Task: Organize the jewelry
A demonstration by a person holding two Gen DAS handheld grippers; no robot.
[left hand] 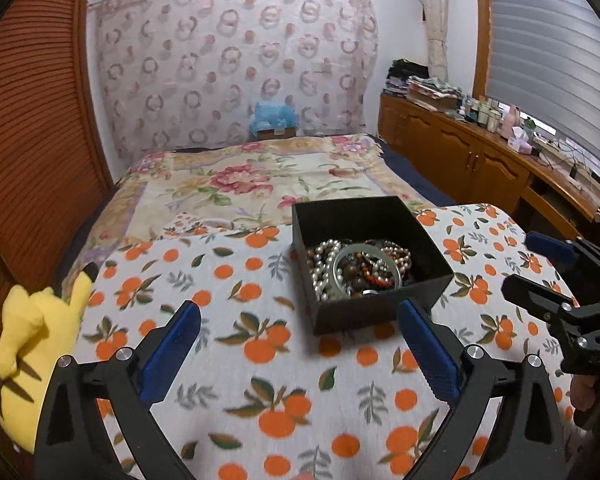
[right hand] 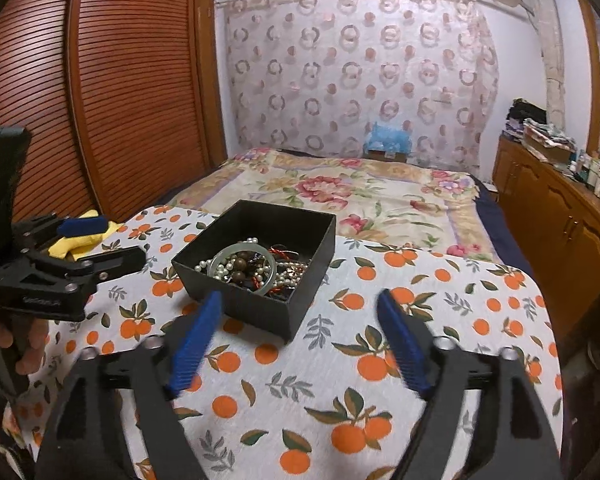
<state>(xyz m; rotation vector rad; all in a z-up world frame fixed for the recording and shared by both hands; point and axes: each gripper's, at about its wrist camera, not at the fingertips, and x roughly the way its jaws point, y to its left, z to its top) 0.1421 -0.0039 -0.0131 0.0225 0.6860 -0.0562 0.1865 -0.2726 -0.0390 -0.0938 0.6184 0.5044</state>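
A black open box (left hand: pixel 380 312) stands on the orange-print cloth (left hand: pixel 260 360). It holds a tangle of jewelry (left hand: pixel 356 270): pearl strands, brown bead bracelets and a pale green bangle. The box (right hand: pixel 268 312) and jewelry (right hand: pixel 252 268) also show in the right wrist view. My left gripper (left hand: pixel 300 320) is open and empty, just short of the box's near left corner. My right gripper (right hand: pixel 300 308) is open and empty, its left finger close to the box's near wall. The right gripper (left hand: pixel 540 264) shows at the right edge of the left view, the left gripper (right hand: pixel 104 240) at the left of the right view.
A yellow plush toy (left hand: pixel 36 344) lies at the cloth's left edge. Beyond the cloth is a bed with a floral blanket (left hand: pixel 260 180). A wooden louvered wardrobe (right hand: pixel 100 80) stands on the left, and a wooden cabinet (left hand: pixel 480 152) with clutter on the right.
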